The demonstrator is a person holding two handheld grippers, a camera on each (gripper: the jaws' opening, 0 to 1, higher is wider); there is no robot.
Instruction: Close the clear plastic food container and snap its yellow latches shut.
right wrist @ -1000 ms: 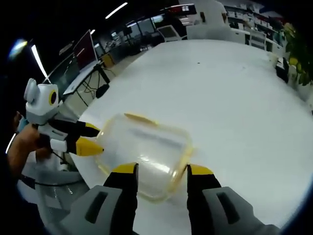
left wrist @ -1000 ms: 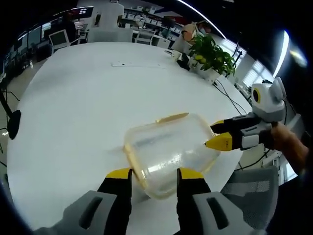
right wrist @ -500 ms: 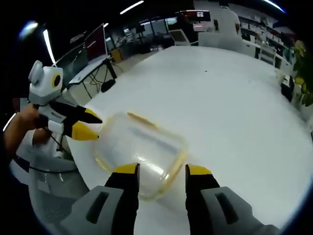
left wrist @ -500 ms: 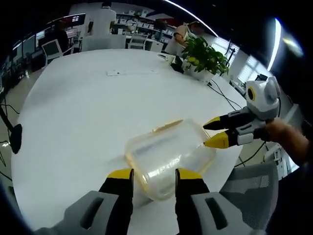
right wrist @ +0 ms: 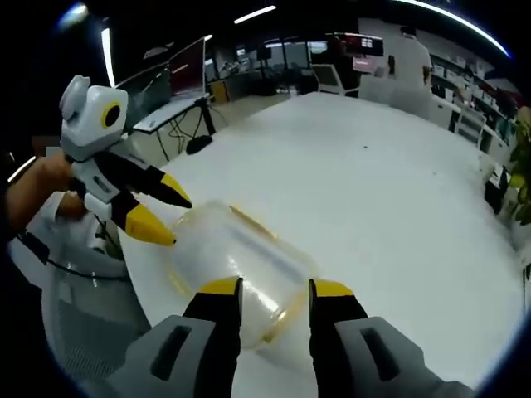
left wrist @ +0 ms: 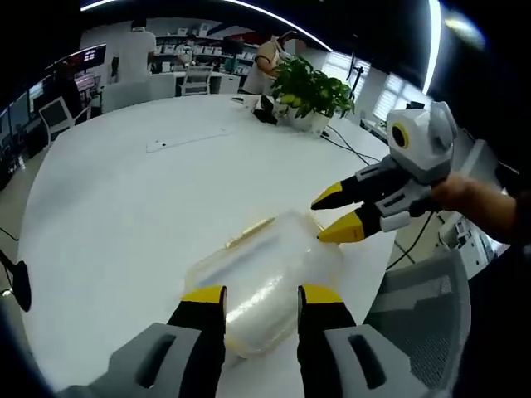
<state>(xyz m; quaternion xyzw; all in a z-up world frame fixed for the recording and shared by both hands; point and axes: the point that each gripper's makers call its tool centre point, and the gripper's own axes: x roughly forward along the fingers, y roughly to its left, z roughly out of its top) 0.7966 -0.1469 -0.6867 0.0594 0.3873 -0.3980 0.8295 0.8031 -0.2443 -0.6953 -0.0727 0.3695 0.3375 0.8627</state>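
— Both cameras have lifted and swung since a second ago, so the room has slid in each view; has anything itself shifted?

— The right gripper (left wrist: 338, 214) has: in the left gripper view it now sits higher and further back over the far corner of the clear plastic food container (left wrist: 261, 278), where before its lower tip was at the container's side. The container rests on the same stretch of the white table (left wrist: 124, 207), near the edge.

— Start with the biggest thing, then.

— The table spreads ahead of both tools. Well beyond the left gripper (left wrist: 259, 297) a potted plant (left wrist: 311, 87) stands at the far edge. A grey chair (left wrist: 423, 319) sits beside the right gripper, off the table's edge.

— And the container?

— It lies just ahead of each tool's jaws, lid on, with a yellow latch (left wrist: 249, 234) along its far side. In the right gripper view it is the same: the container (right wrist: 236, 265) directly past the tips, yellow trim at its rim.

— How wide are the tools?

— The left gripper's jaws stand parted, with a moderate gap, empty, and the container's near edge shows between them. I cannot tell whether the tips touch it. The right gripper (right wrist: 275, 289) is parted about as much, nothing gripped. Seen from the other side, its two yellow tips are spread, the lower one just over the container's corner; contact is unclear.

— The left tool, seen from the right?

— The left gripper (right wrist: 166, 214) comes in from the left, tips apart, lower tip beside the container's end, held by a hand (right wrist: 37, 186).
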